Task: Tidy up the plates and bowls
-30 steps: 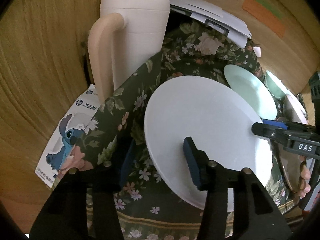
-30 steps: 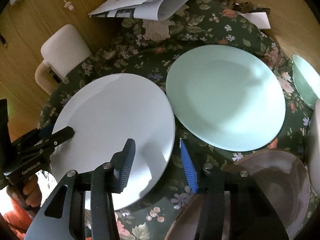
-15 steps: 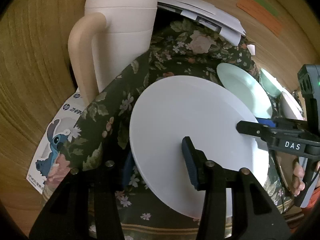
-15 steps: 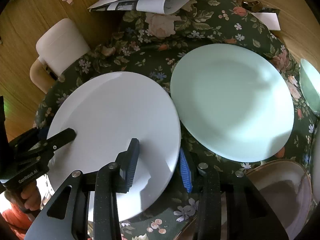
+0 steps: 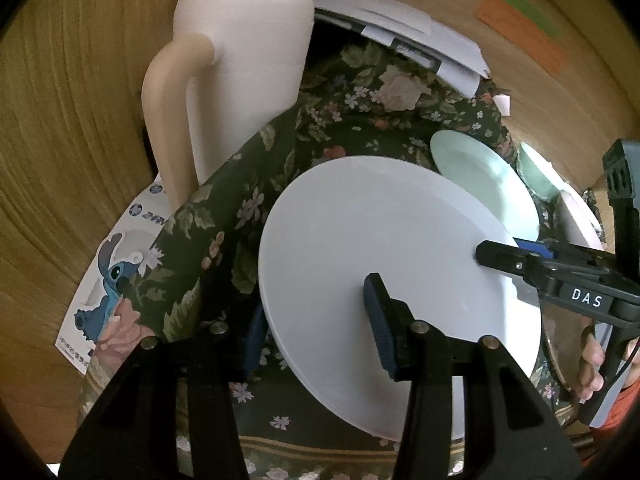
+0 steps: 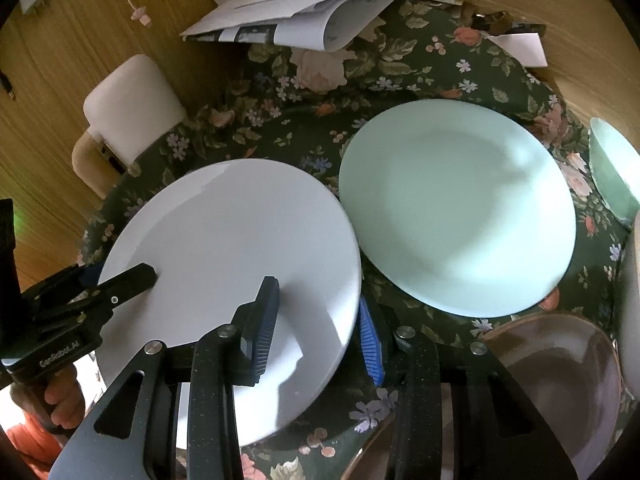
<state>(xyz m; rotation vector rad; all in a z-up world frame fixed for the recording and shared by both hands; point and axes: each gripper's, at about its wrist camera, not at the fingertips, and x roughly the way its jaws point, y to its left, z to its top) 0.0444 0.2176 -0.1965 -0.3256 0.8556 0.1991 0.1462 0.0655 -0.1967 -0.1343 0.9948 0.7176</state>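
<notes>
A white plate [image 5: 380,248] [image 6: 232,240] is tilted a little above the floral cloth. My left gripper [image 5: 316,308] is shut on its near rim, one finger under it and one on top. My right gripper [image 6: 316,300] is shut on the opposite rim, its black finger on top and the blue pad [image 6: 370,344] beneath. Each gripper shows in the other view: right gripper [image 5: 500,250], left gripper [image 6: 120,274]. A mint green plate [image 6: 456,208] [image 5: 484,180] lies flat just beyond the white one.
A mint bowl [image 6: 612,168] and a brown plate [image 6: 560,380] sit at the right. A white jug [image 5: 248,60] [image 6: 128,108] with a beige handle stands at the cloth's left edge. Loose papers [image 6: 312,4] lie at the back, a cartoon leaflet [image 5: 112,276] on the wood.
My right gripper's jaws narrowed onto the white plate's rim, the blue pad sliding under its edge. The plate shifted slightly toward the mint plate. The left grip looks the same.
</notes>
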